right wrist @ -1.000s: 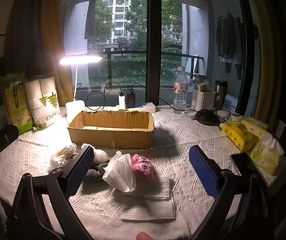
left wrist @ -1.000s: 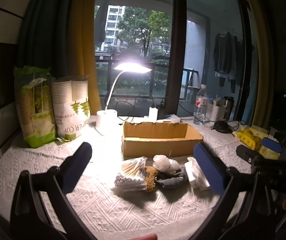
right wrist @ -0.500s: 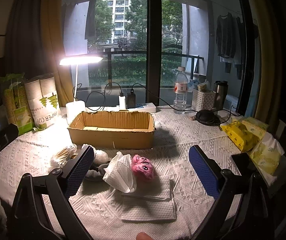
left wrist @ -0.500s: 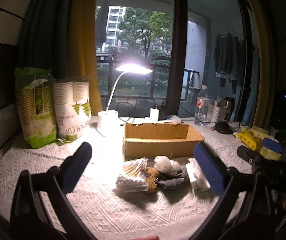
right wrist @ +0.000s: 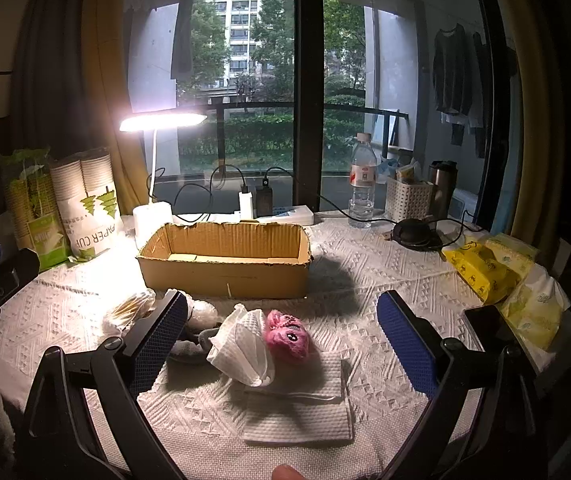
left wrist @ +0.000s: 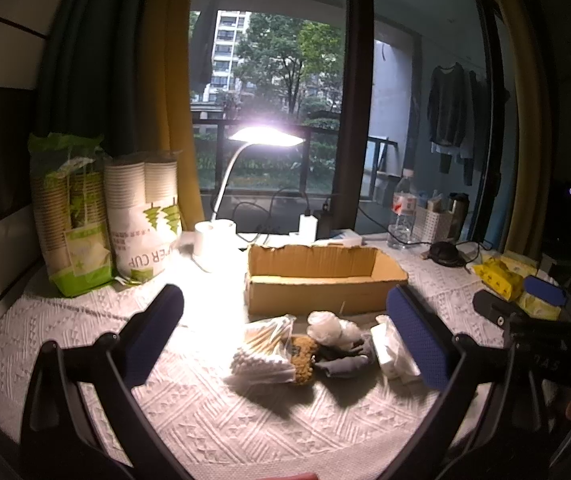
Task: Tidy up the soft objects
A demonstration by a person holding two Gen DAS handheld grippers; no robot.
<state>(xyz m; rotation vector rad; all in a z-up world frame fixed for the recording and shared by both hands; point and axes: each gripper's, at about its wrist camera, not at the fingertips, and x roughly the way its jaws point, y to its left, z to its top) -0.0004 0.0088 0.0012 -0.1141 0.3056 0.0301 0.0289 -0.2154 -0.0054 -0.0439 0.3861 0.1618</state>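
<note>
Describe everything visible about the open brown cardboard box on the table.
The open brown cardboard box is a shallow corrugated rectangle with a ragged, torn top rim and no flaps. It stands upright on the white embossed tablecloth, past the heap of soft items. What shows of its inside looks empty. Neither gripper touches it, and a white desk lamp stands behind its left corner.

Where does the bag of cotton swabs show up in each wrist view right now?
Left wrist: the bag of cotton swabs lies at centre, between the open fingers, left end of the soft pile.
Right wrist: the bag sits left of centre, partly hidden behind the left finger.
Shared landmark: the cardboard box, just behind the pile in both views.
</note>
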